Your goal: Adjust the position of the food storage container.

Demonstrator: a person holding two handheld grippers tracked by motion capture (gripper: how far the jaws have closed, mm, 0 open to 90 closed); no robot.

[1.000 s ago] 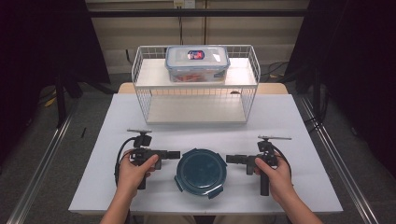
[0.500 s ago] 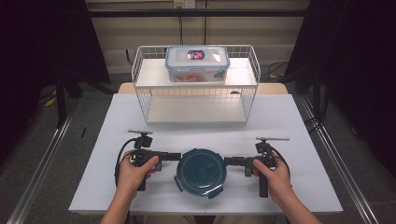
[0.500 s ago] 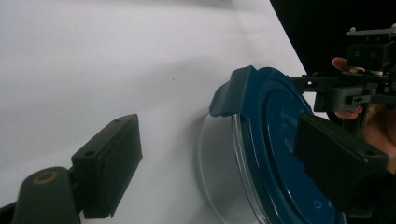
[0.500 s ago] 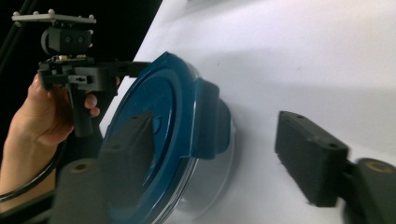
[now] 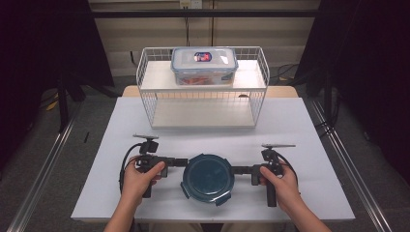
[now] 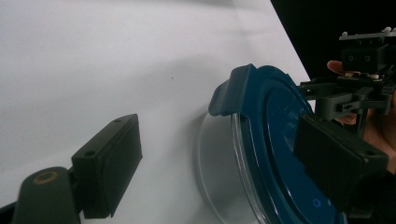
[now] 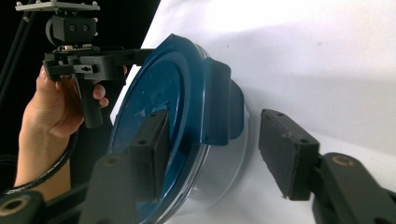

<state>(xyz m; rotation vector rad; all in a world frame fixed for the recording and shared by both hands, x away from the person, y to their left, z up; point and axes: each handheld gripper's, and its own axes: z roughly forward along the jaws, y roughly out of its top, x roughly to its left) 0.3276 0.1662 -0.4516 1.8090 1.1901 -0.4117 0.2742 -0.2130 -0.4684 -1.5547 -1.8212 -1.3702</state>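
Resting on the white table [image 5: 300,121] near the person's edge, a round blue-lidded container [image 5: 208,178] is approached from both sides, apparently so it can be lifted evenly. The left gripper [image 5: 180,162] is held open, one jaw over the lid, the other out over bare table. The right gripper [image 7: 212,140] has just been closing around a lid clasp, though a gap is seen at one pad. Behind, a wire rack [image 5: 145,77] carries a clear food box [image 5: 204,65].

Straddles the blue lid [image 7: 173,107] of a clear round container [image 7: 224,172] on the white desk [image 7: 327,56], jaws just closing, one pad still apart. Faces the left gripper [image 7: 140,53] beyond, held in a hand [image 7: 51,112].
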